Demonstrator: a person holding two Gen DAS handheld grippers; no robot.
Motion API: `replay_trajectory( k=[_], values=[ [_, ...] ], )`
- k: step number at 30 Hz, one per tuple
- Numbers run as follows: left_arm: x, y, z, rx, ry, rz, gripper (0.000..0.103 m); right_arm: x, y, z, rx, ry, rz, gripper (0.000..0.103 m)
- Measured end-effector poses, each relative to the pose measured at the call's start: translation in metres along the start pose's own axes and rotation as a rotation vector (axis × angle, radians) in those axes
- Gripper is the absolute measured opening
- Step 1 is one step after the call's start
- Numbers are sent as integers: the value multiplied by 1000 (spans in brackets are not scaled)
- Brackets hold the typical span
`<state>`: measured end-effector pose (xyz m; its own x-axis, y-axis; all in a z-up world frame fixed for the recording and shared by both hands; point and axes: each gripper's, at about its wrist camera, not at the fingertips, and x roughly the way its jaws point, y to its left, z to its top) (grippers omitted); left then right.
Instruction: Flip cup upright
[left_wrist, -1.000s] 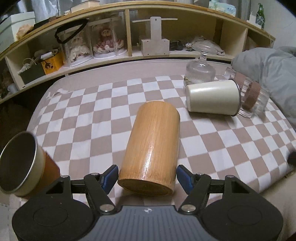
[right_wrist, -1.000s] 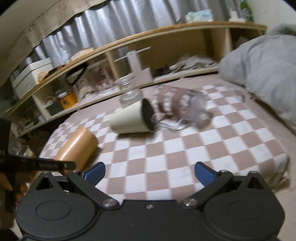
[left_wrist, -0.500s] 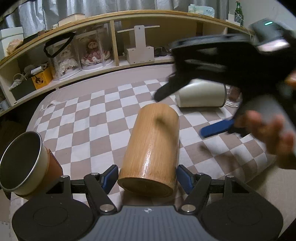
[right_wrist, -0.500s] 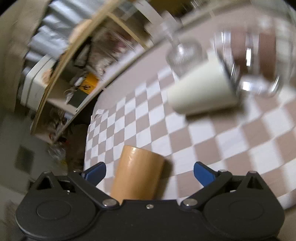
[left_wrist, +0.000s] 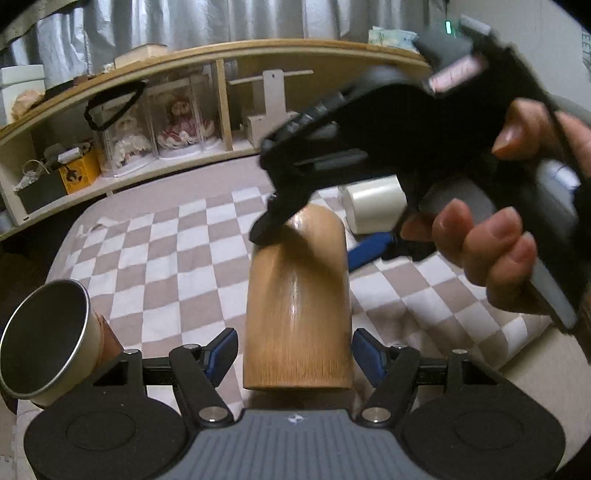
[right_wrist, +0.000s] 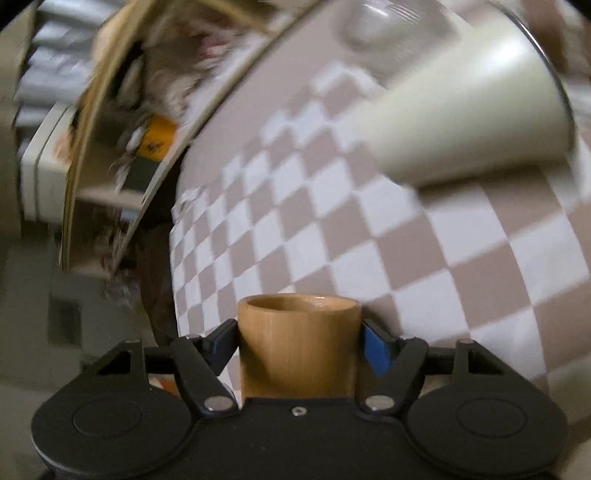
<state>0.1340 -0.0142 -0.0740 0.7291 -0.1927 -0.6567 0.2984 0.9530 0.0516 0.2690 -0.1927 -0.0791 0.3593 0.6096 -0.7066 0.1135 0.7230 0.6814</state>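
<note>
In the left wrist view, the right gripper (left_wrist: 314, 236), held in the person's right hand (left_wrist: 498, 254), is now seen straddling the far end of the tall cylindrical bamboo cup (left_wrist: 297, 302); a second ago it was absent from this view, and half a second ago it was only arriving above the cup. One black finger is laid over the far left of the cup and a blue pad shows at its far right. The cup is left lying on its side on the brown-and-white checked cloth (left_wrist: 173, 266), its closed base nearest, between the blue pads of the left gripper (left_wrist: 294, 354), whose jaws are held apart and clear of it. A polished grain and a gloss streak are shown on the bamboo wall. A steel-lined cup with a brown sleeve (left_wrist: 48, 328) lies at near left, and a cream tapered cup (left_wrist: 373, 208) on its side beyond.

In the right wrist view, the open, thick-walled rim of the bamboo cup (right_wrist: 298, 347) is now framed between the jaws, which are drawn in against its sides; a firm clamp cannot be confirmed through the blur. The cream cup (right_wrist: 469, 122) is blurred at far right on the cloth (right_wrist: 369, 240). The grasp for the flip is judged to be nearly made; the lift to upright is not yet done.
</note>
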Motion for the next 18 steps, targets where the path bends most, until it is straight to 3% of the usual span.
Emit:
replay_trajectory(
  k=[9,18],
  values=[
    [-1,12,2,-72,-15,54,69,-21,89,-26,-519,-137,-94,72],
    [2,26,3,-134,-13,83,67,-23,119,-54,-771,-155,-133,72]
  ],
)
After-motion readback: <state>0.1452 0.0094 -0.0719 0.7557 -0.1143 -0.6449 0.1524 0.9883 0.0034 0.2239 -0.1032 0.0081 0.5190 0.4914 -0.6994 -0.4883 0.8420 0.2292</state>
